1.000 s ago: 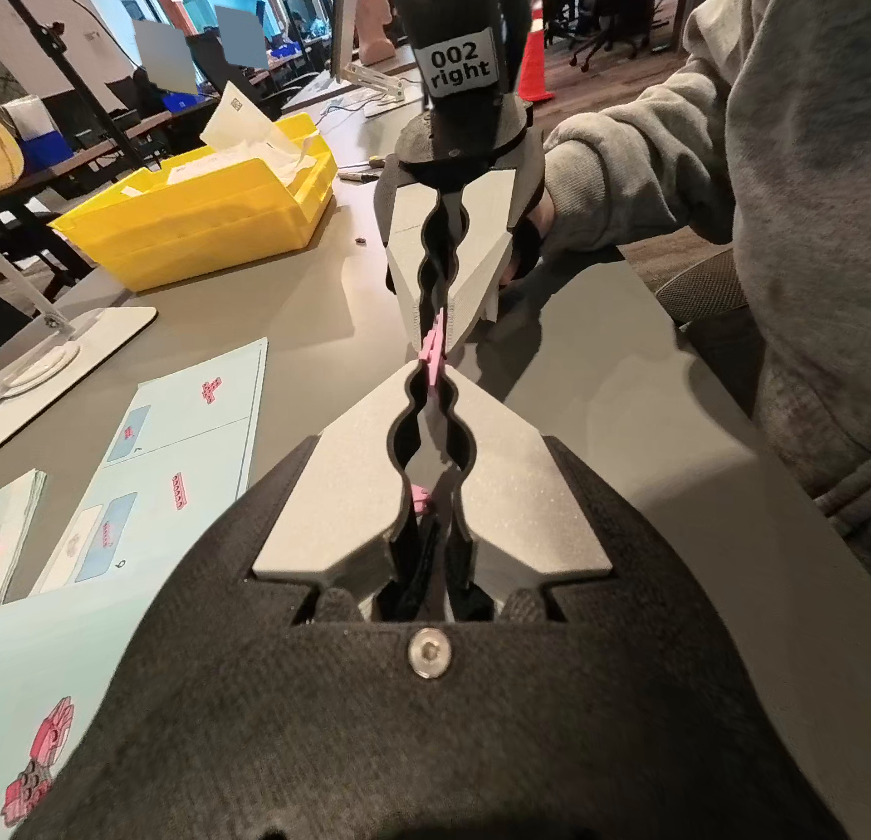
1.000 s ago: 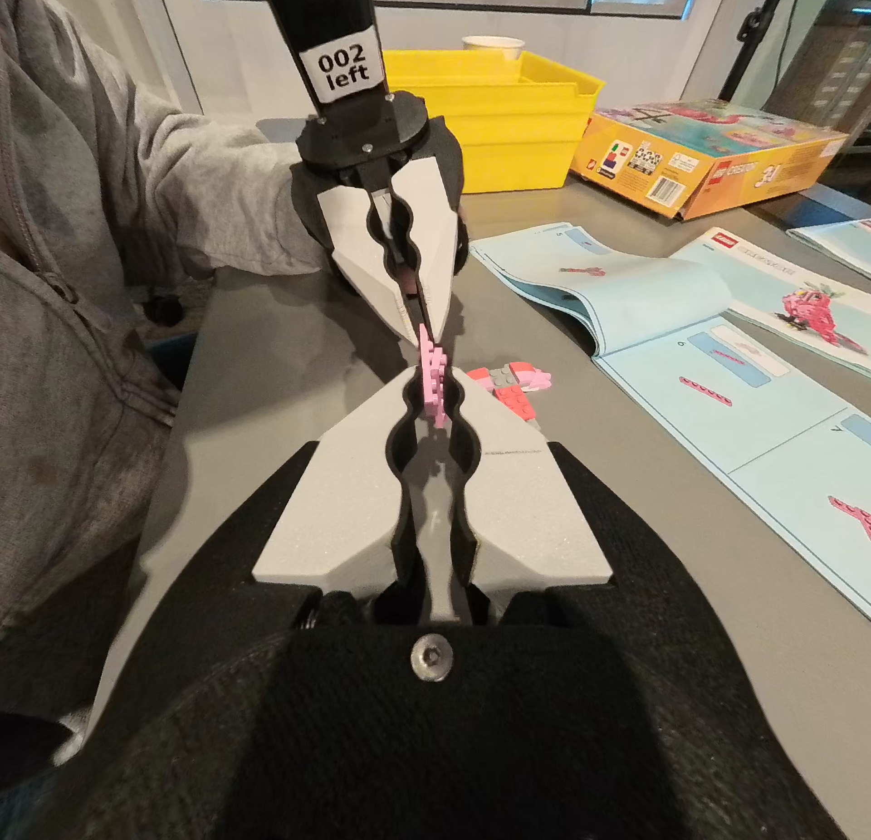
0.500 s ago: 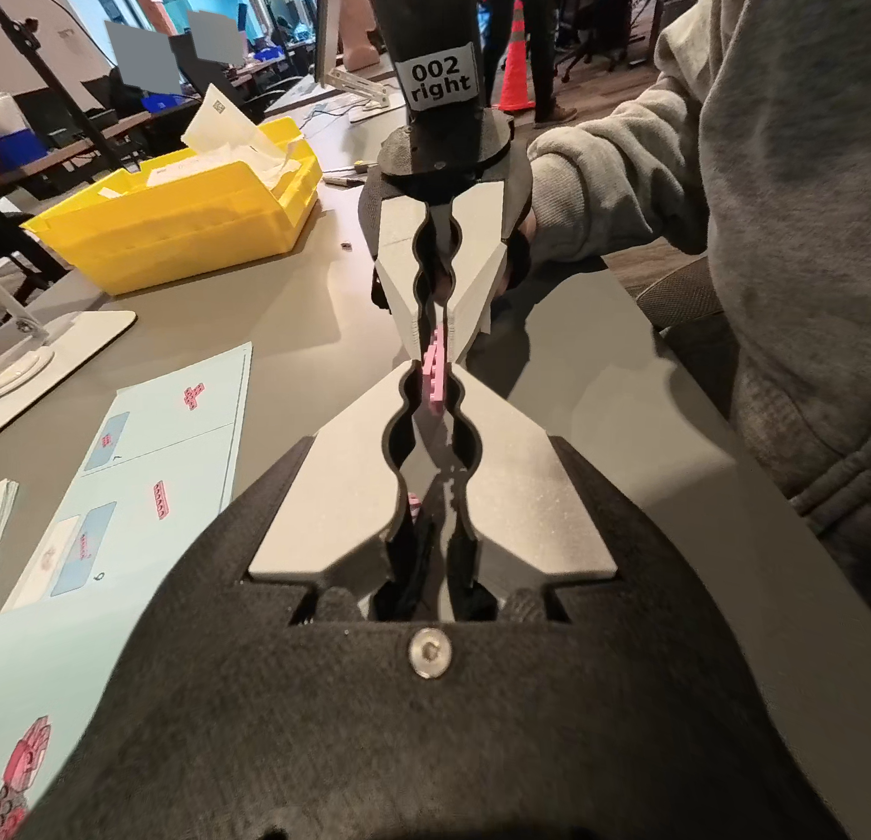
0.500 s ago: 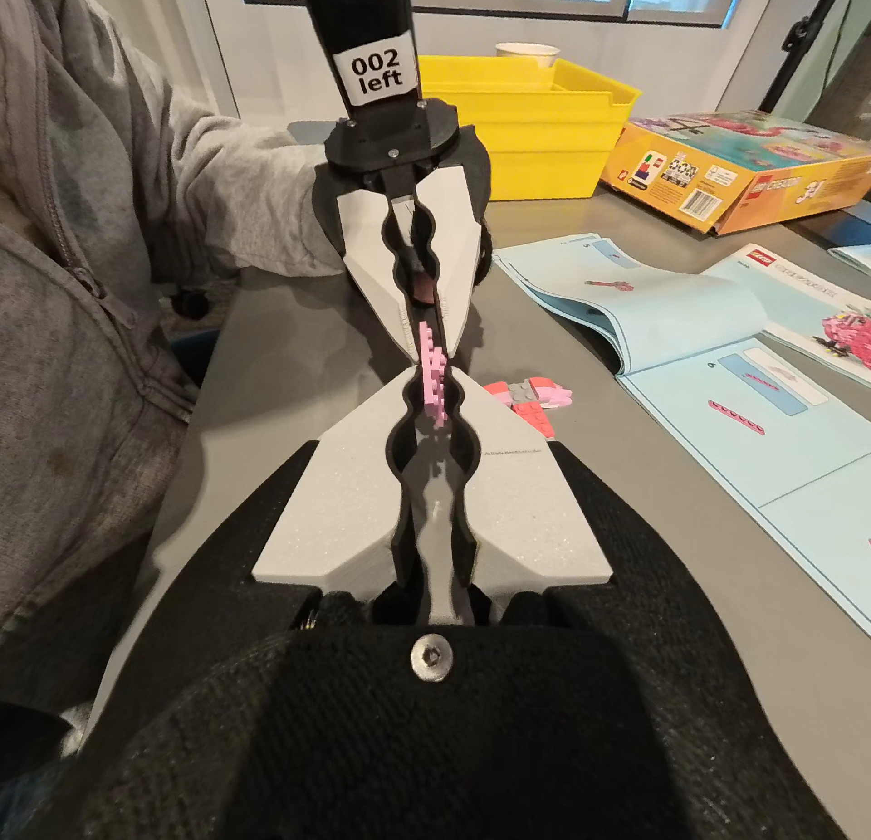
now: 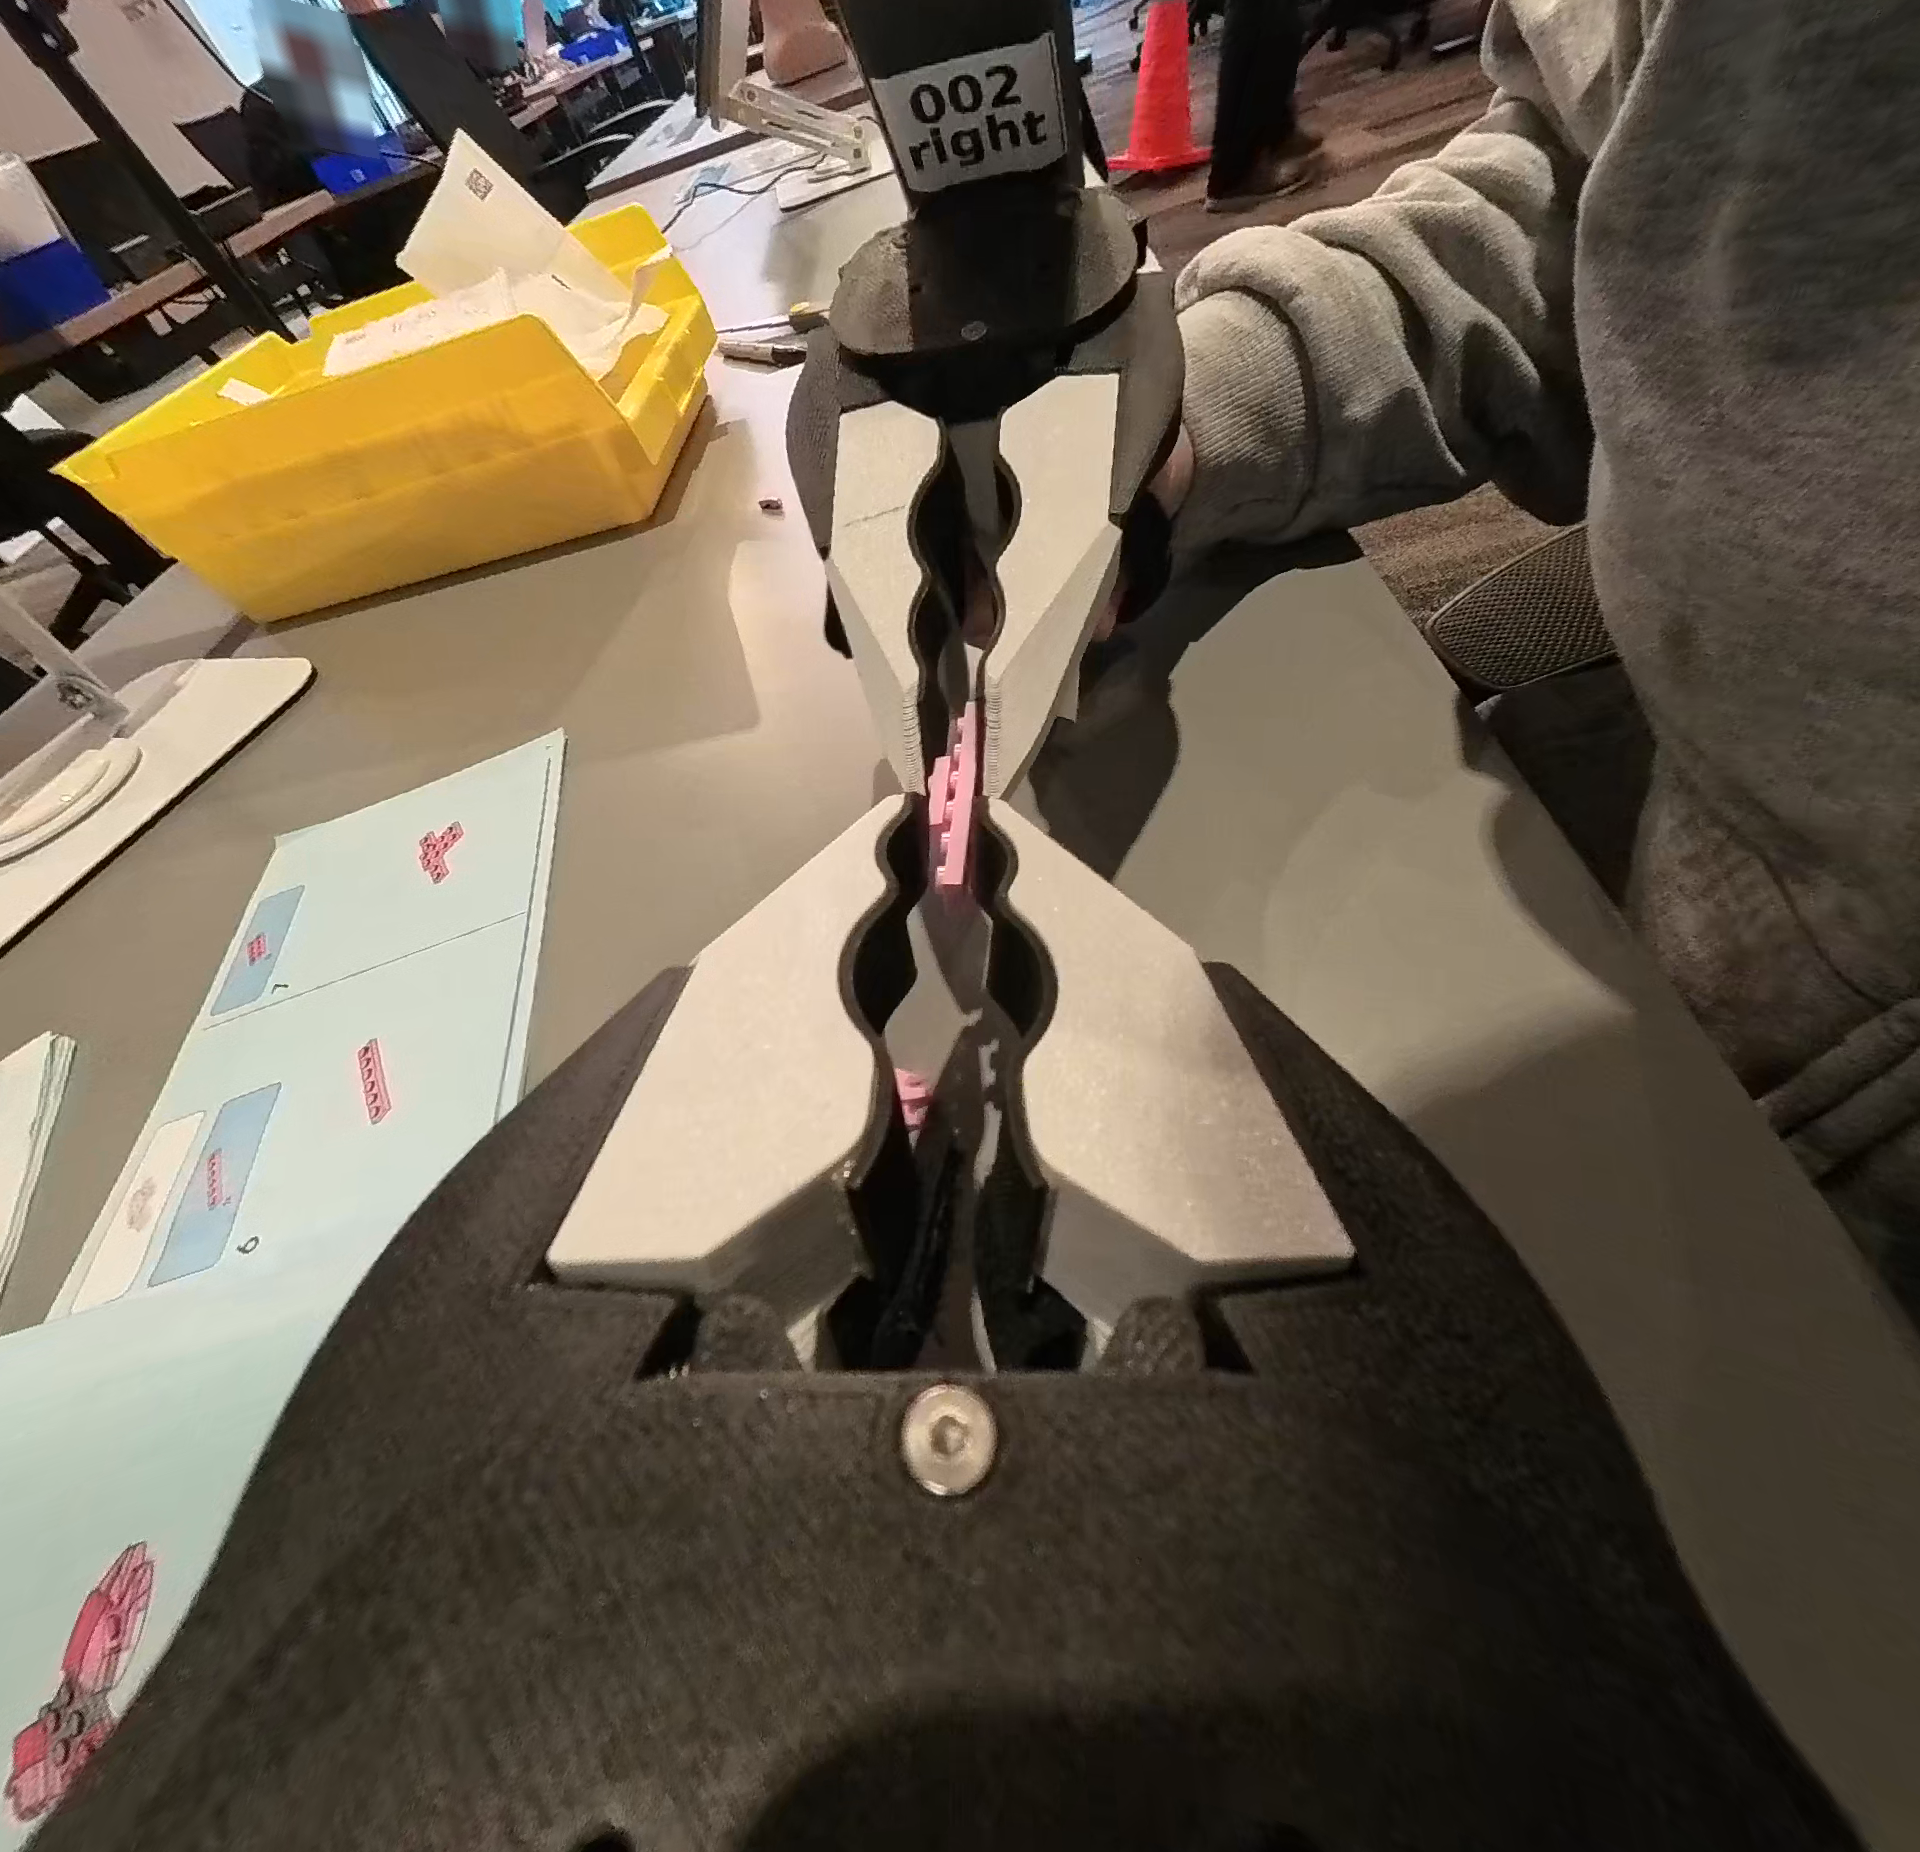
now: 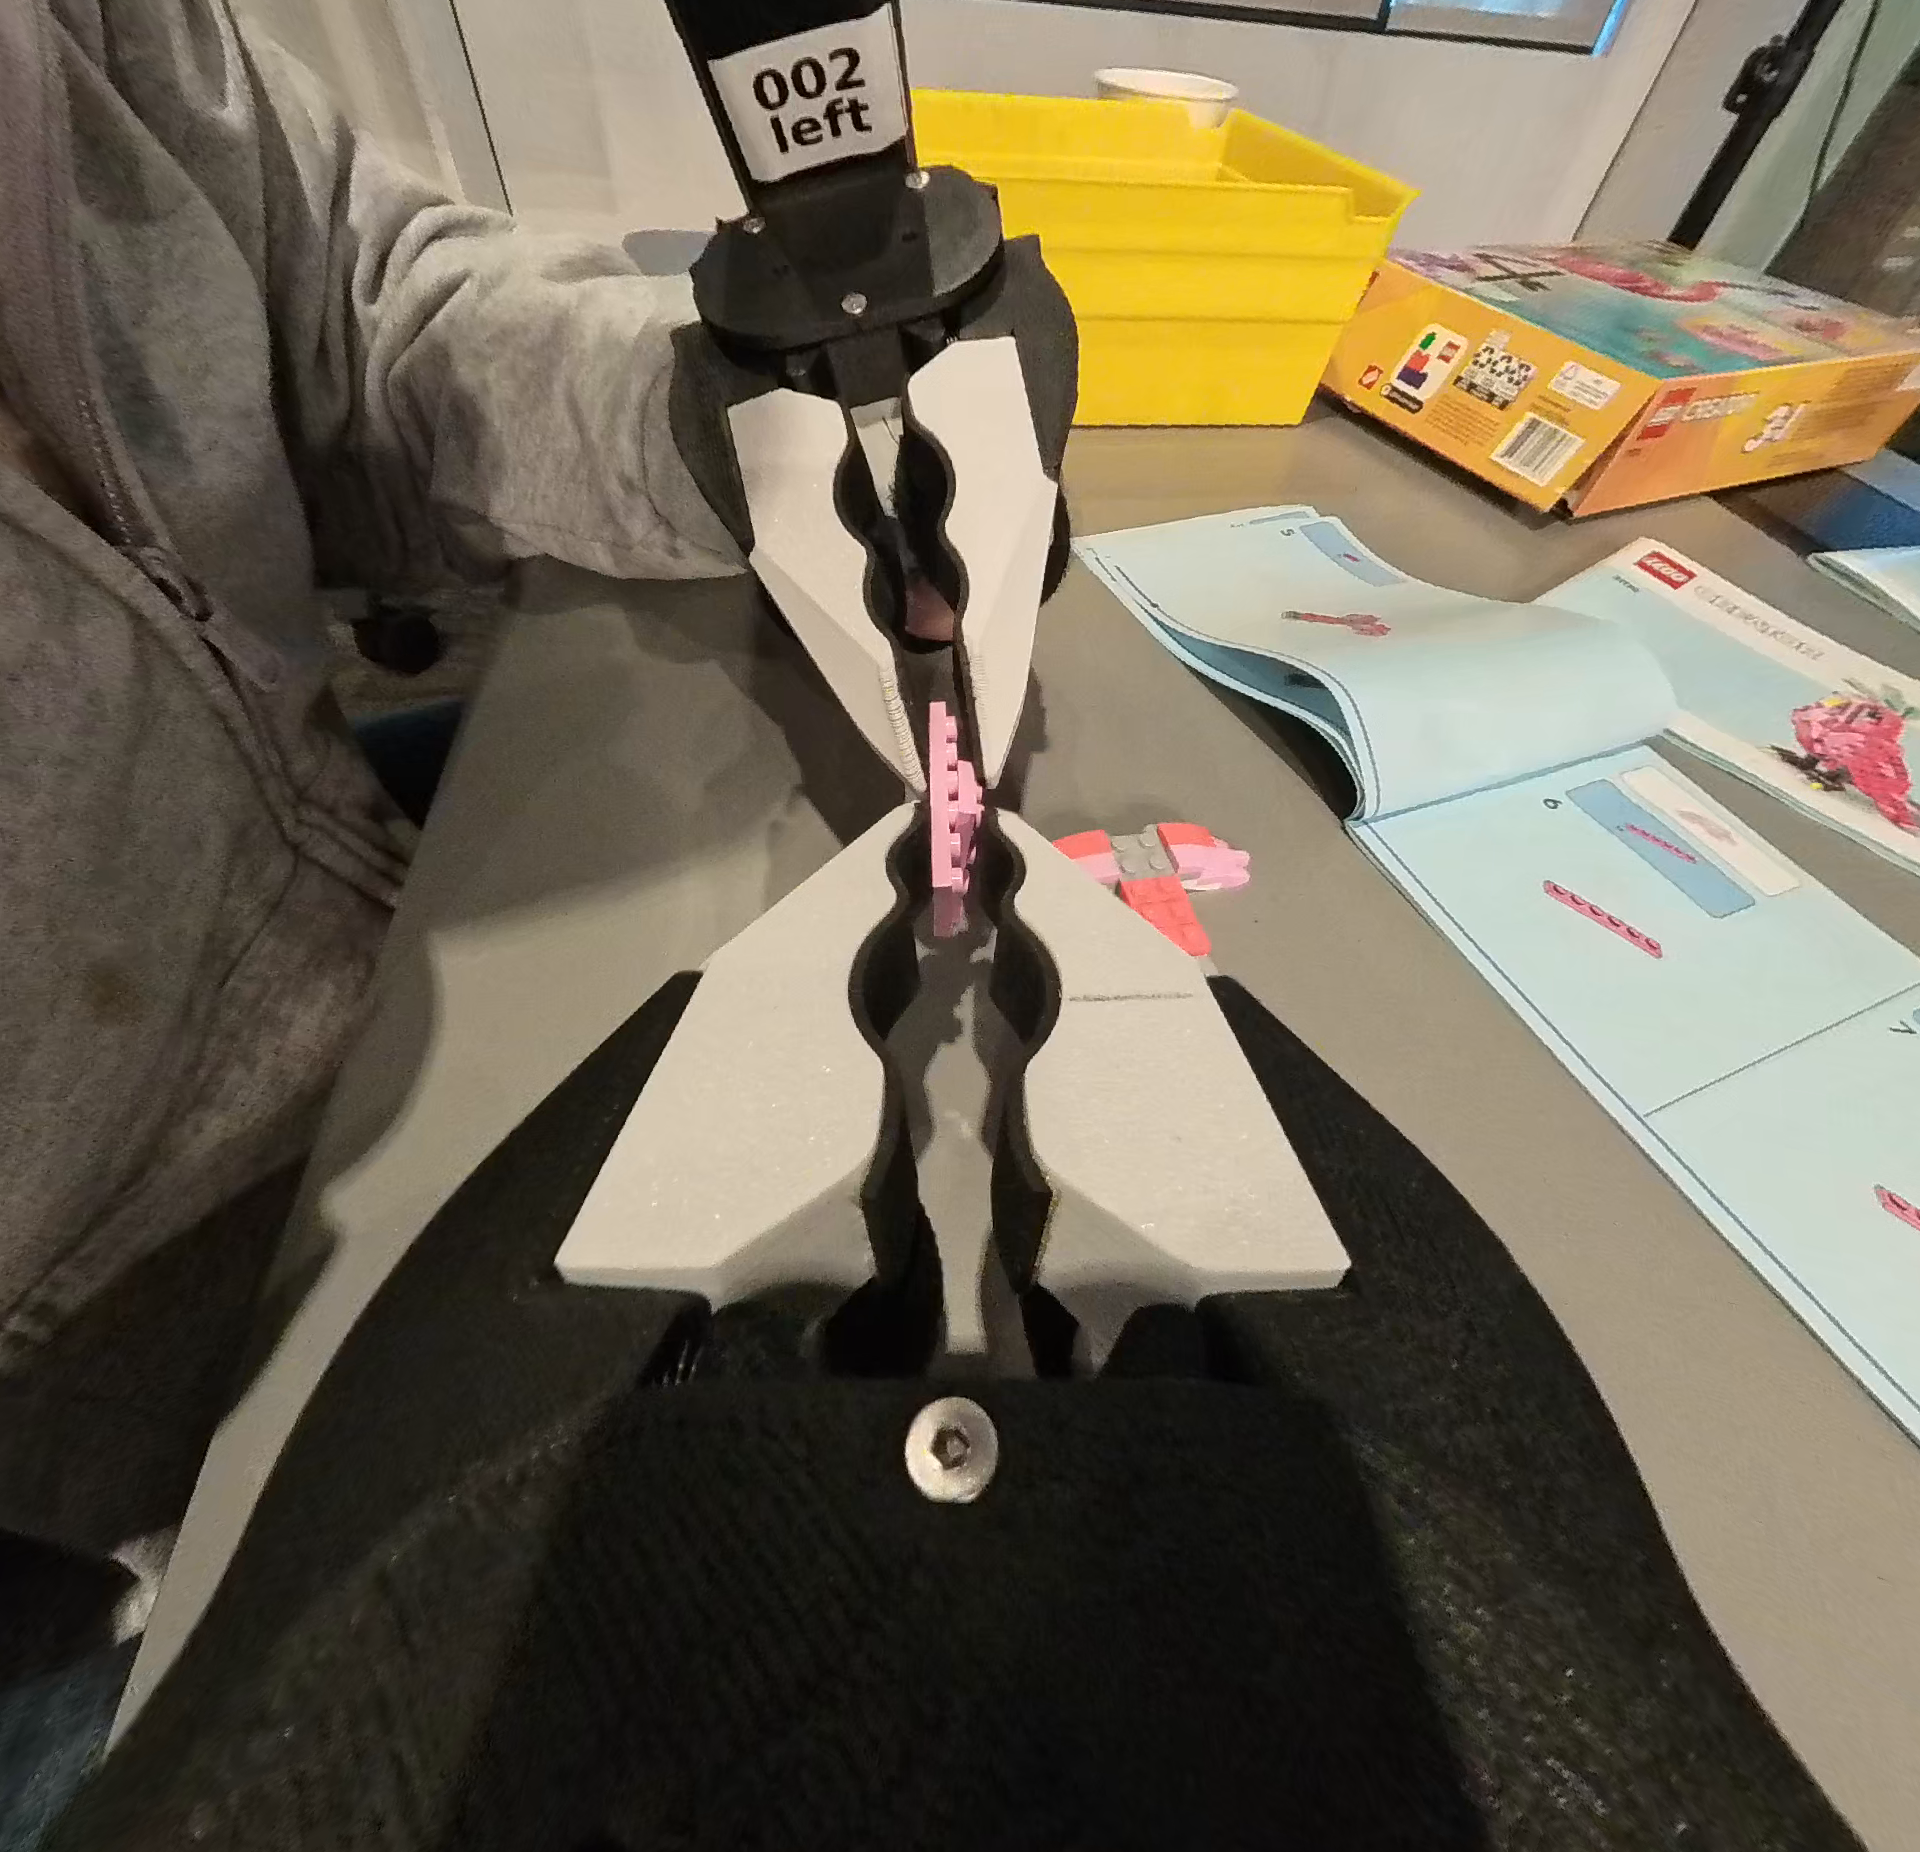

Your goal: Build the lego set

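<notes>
My left gripper and my right gripper point at each other, tip to tip, a little above the grey table. A small pink lego assembly of thin studded plates stands on edge between them, and each gripper is shut on one end of it. It also shows in the right wrist view. The right gripper shows far off in the left wrist view and the left gripper in the right wrist view. A red, pink and grey lego sub-build lies on the table just right of the tips.
Open light-blue instruction booklets lie to the right, also in the left wrist view. A lego box and a yellow bin stand behind. Another yellow bin with papers and a white stand base sit left. A grey sleeve is close. My left and right fingertips are right by each other.
Both grippers stay shut, tip to tip, on the pink assembly. The pair has shifted slightly over the table, so the background slides a little in both views.
</notes>
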`<state>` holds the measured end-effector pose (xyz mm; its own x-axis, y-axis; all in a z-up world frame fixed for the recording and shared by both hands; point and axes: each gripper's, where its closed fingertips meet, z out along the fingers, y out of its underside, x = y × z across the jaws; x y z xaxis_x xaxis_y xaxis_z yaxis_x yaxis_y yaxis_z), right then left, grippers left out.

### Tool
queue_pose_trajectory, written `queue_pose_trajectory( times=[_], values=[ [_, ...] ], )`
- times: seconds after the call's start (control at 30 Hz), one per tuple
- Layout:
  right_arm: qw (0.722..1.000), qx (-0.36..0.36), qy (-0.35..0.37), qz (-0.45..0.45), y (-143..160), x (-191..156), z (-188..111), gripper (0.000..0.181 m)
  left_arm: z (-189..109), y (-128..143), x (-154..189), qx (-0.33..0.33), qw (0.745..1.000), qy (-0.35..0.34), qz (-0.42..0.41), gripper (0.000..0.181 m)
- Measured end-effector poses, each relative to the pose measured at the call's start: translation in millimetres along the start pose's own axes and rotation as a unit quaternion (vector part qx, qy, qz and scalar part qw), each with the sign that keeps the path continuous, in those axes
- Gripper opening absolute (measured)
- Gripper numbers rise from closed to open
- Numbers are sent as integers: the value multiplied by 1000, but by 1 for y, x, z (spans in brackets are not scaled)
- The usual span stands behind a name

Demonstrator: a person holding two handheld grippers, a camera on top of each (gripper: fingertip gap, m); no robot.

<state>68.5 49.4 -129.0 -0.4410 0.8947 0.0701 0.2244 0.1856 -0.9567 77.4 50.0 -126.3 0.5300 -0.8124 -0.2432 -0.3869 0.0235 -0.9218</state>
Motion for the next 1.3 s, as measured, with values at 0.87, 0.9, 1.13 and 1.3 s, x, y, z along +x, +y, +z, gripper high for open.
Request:
queue_pose_trajectory(
  times=[0.87,0.9,1.13,1.3],
  values=[
    [989,117,-37,87,-30,5,-10,7,-12,-24,-8,96,994,1,-55,3],
    [988,121,-39,91,-31,6,-10,8,-12,-25,-9,96,994,-4,-47,3],
    [987,139,-36,70,-36,7,-11,6,-14,-30,-11,103,994,-47,7,3],
    [988,141,-35,47,-39,6,-9,6,-17,-36,-14,134,989,-42,-35,8]
  ],
)
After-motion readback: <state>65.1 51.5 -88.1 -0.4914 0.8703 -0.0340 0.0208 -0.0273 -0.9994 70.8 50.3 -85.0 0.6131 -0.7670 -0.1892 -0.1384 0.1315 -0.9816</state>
